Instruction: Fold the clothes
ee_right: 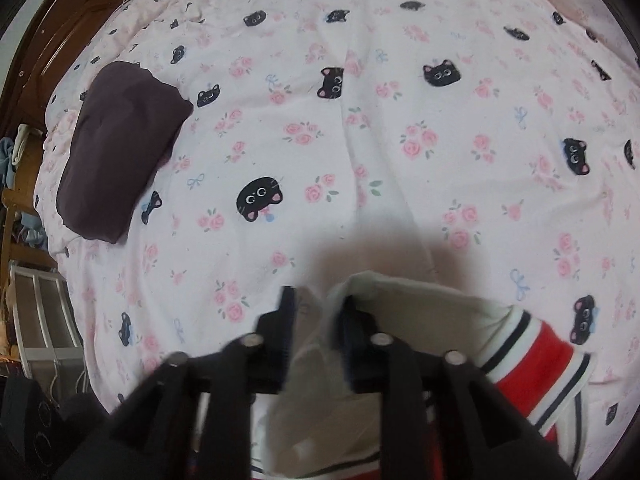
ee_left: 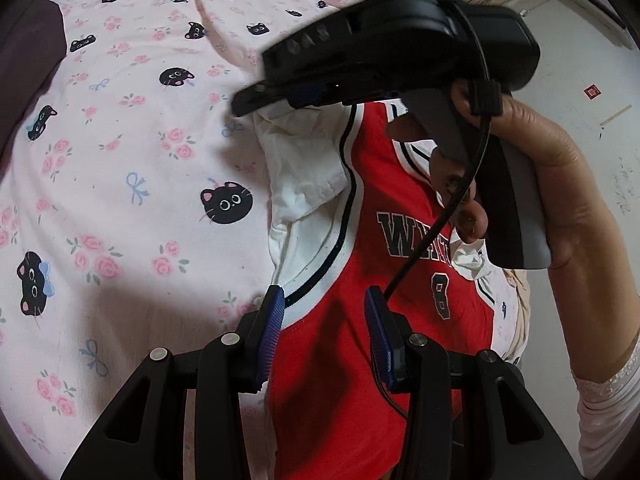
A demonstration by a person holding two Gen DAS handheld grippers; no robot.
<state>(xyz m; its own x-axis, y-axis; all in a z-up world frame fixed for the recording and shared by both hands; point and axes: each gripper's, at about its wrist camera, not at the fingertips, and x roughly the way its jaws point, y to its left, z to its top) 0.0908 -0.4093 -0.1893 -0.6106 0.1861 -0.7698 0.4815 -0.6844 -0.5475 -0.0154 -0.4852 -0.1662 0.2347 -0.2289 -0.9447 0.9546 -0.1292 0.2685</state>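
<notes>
A red basketball-style jersey (ee_left: 372, 184) with white sleeves, black trim and the number 8 lies on the bed. My left gripper (ee_left: 326, 312) hovers over its lower red part, the blue pads (ee_left: 274, 320) apart with only flat cloth showing beneath them. A hand (ee_left: 560, 184) holds my right gripper (ee_left: 256, 98) above the white sleeve (ee_left: 304, 176). In the right wrist view, which is blurred, my right gripper (ee_right: 316, 316) points down with its jaws apart. White sleeve cloth (ee_right: 420, 304) lies loose between and under them, beside the striped red cuff (ee_right: 536, 352).
The bed sheet (ee_right: 360, 140) is pale pink, printed with black cats and roses. A folded dark purple garment (ee_right: 120, 148) lies at its left, also at the edge of the left wrist view (ee_left: 28, 60). Brown wooden furniture (ee_right: 60, 20) and a white rack (ee_right: 40, 312) stand beyond the bed's left side.
</notes>
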